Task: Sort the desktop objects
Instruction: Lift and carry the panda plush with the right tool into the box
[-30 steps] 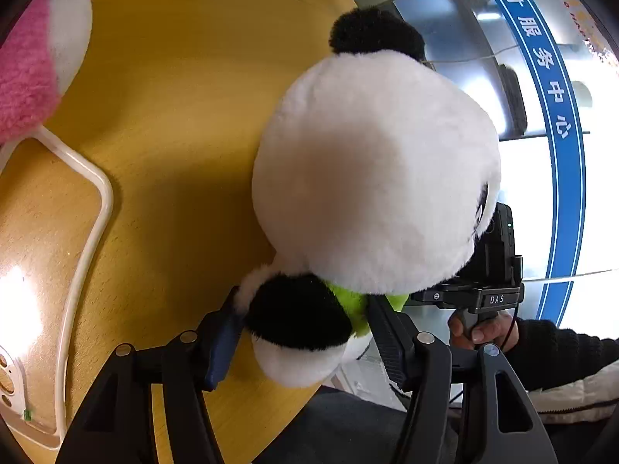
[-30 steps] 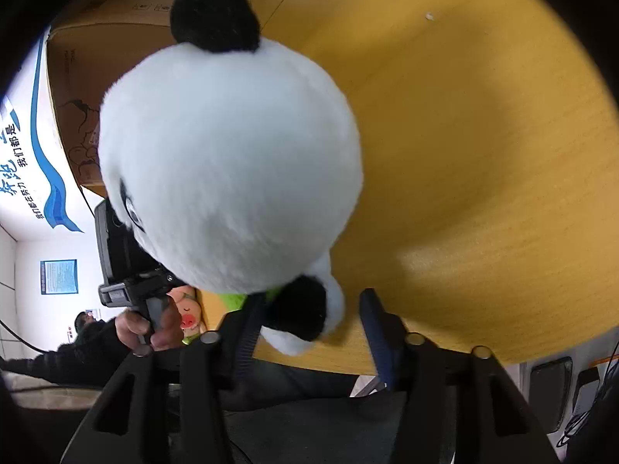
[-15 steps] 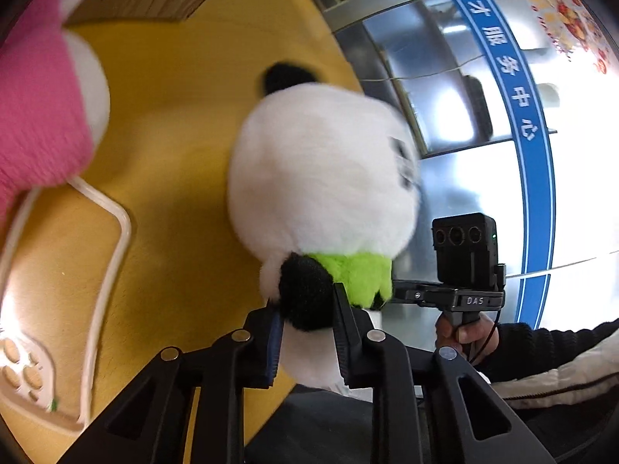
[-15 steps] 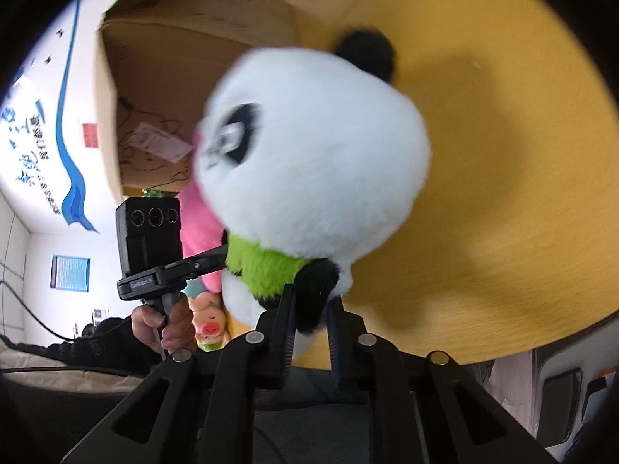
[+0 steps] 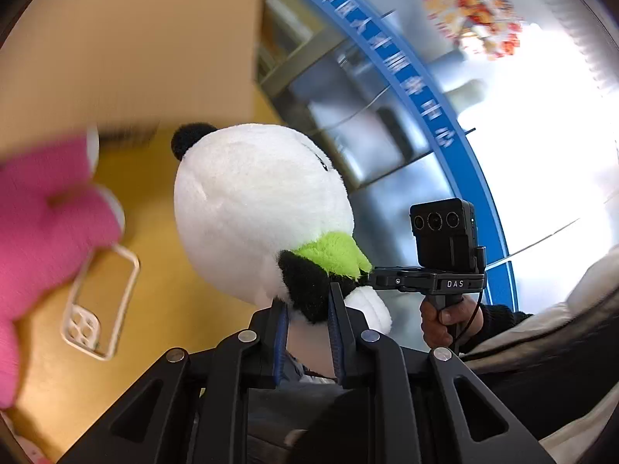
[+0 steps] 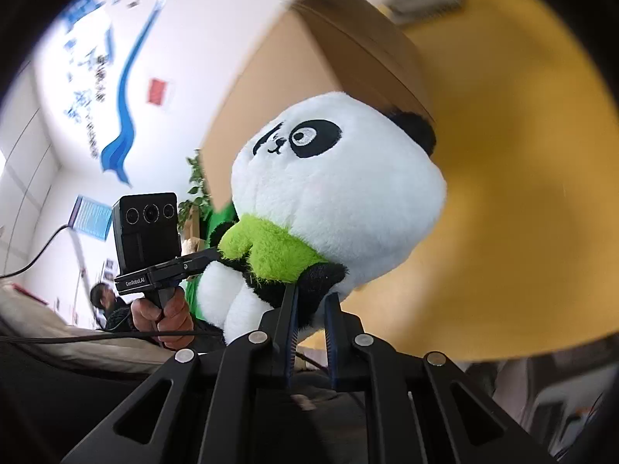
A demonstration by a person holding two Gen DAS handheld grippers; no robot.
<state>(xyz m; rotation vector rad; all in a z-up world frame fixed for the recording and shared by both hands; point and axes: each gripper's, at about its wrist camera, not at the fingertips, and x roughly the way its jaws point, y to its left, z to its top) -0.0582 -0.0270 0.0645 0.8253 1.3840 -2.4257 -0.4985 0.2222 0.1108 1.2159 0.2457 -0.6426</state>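
A panda plush [image 5: 255, 208] with a white head, black ears and a green shirt hangs in the air above the yellow table [image 5: 166, 309]. My left gripper [image 5: 305, 309] is shut on one black arm of it. My right gripper [image 6: 309, 309] is shut on its other black arm; the panda's face [image 6: 309, 143] shows in the right wrist view. Each gripper's camera unit [image 5: 445, 236] shows in the other's view, the left one [image 6: 147, 228] held by a hand.
A pink plush [image 5: 42, 232] lies at the left on the table. A white phone case [image 5: 100, 305] lies beside it. A brown cardboard box [image 6: 309, 77] stands behind the panda at the table's far side.
Both grippers closed on the panda's arms and lifted it up off the table. The views tilted upward, showing the box and the room behind.
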